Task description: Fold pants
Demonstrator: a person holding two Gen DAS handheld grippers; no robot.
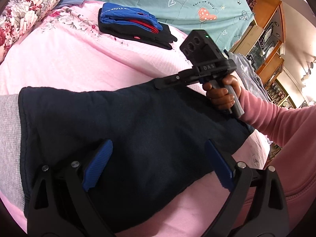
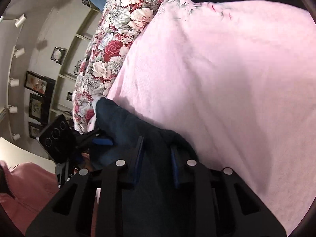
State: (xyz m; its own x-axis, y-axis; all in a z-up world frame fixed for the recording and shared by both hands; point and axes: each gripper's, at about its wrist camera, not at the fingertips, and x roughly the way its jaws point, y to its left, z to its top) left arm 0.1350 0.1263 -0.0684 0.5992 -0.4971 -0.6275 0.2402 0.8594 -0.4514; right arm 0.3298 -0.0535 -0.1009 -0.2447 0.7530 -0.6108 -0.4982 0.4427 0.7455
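Dark navy pants point(image 1: 128, 122) lie on the pink bedspread point(image 1: 69, 63), with a grey part point(image 1: 9, 130) showing at their left end. My left gripper point(image 1: 158, 165) hovers low over the near edge, its blue pads point(image 1: 97, 165) wide apart and open. A hand in a pink sleeve point(image 1: 262, 114) holds my right gripper point(image 1: 160, 84) at the far edge of the pants. In the right wrist view the right gripper point(image 2: 156, 161) stands shut on a raised bunch of the pants point(image 2: 154, 138). The left gripper point(image 2: 102, 141) sits beside the same fabric at the left.
A stack of folded blue, red and black clothes point(image 1: 134, 25) lies further back on the bed. A floral pillow point(image 1: 29, 6) and a teal quilt point(image 1: 177, 0) lie beyond. A wooden cabinet point(image 1: 266, 39) stands at the right. Framed pictures point(image 2: 37, 85) hang on the wall.
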